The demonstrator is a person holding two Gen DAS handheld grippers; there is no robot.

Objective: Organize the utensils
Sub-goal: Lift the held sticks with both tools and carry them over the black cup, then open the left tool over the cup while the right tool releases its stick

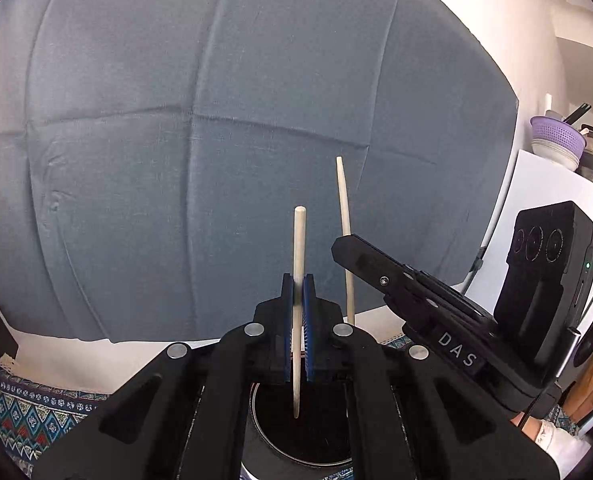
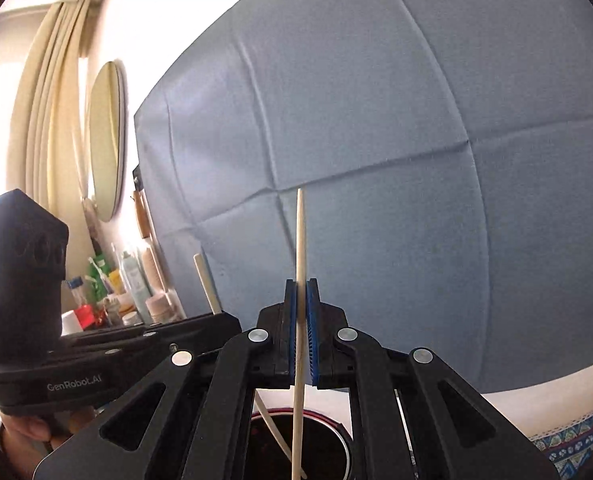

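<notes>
Chopstick [image 1: 299, 248] tip hidden inside dark cup [image 1: 264, 432].

R gripper [image 2: 301, 312] jaws clamped on upright chopstick [image 2: 299, 240], tip over dark holder [image 2: 336, 432].

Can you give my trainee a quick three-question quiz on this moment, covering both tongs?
1. True or false: the left tongs are empty.
2. What does each chopstick's lower end hang over: A) a dark round container, B) a plate, C) a drawer?
3. Fill in: the right tongs are shut on a pale ____.

Key: 1 false, they clamp a chopstick. 2 A. 3 chopstick.
</notes>
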